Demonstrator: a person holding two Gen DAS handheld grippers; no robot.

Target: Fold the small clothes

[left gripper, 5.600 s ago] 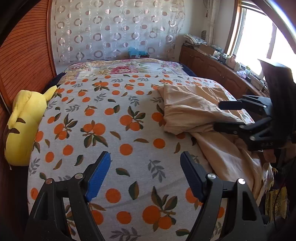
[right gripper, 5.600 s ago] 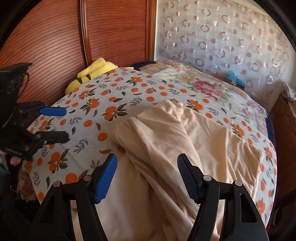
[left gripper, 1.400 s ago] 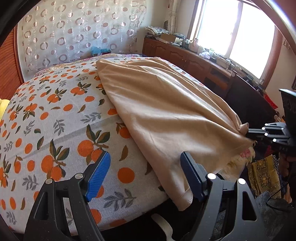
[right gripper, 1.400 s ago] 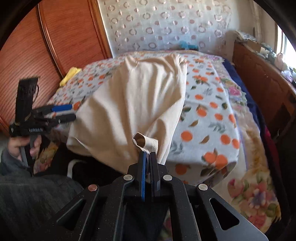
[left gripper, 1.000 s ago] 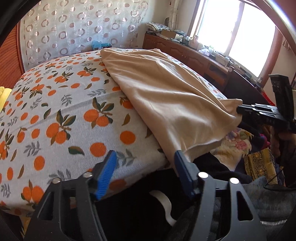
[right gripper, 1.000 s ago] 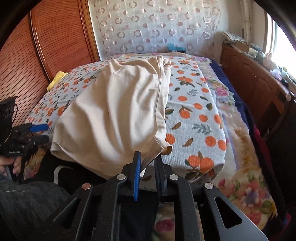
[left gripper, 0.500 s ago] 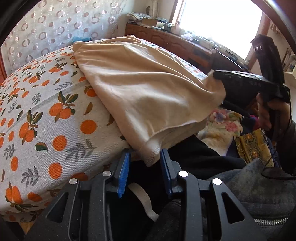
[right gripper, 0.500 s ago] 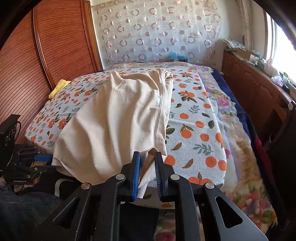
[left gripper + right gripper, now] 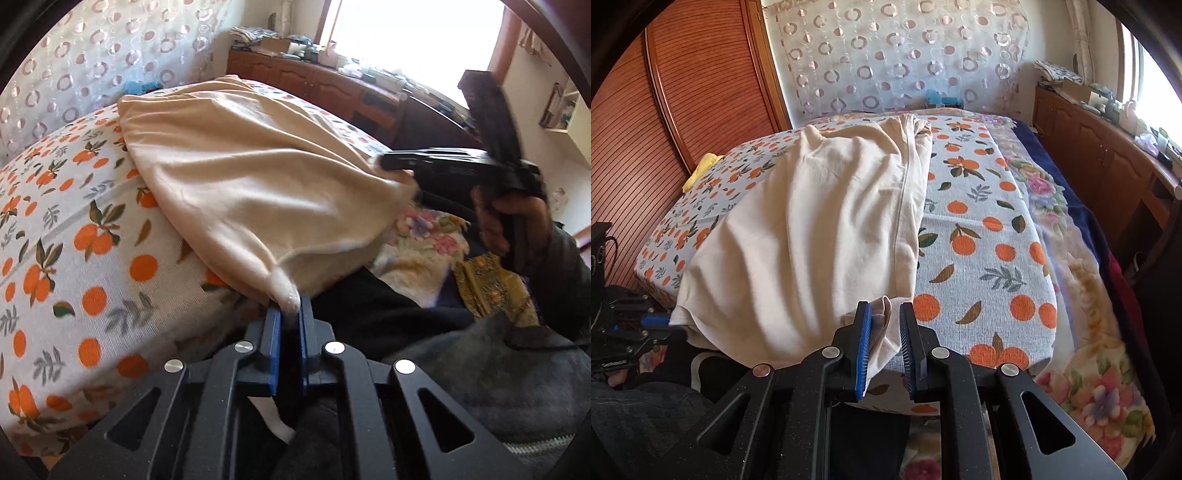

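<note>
soft beige garment (image 9: 258, 177) (creased), orange-print bedspread (image 9: 74, 229)

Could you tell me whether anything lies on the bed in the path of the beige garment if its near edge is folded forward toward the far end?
Nothing visible does. The beige cotton garment lies lengthwise on the orange-print bedspread, a near corner in the left gripper, another in the right gripper. The yellow plush toy sits off to the side.

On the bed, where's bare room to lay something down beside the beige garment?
A bare strip of orange-print bedspread lies between the beige garment and the floral blanket, and another between the garment and the yellow plush by the wooden headboard. The near edge is crowded: right gripper and left gripper.
</note>
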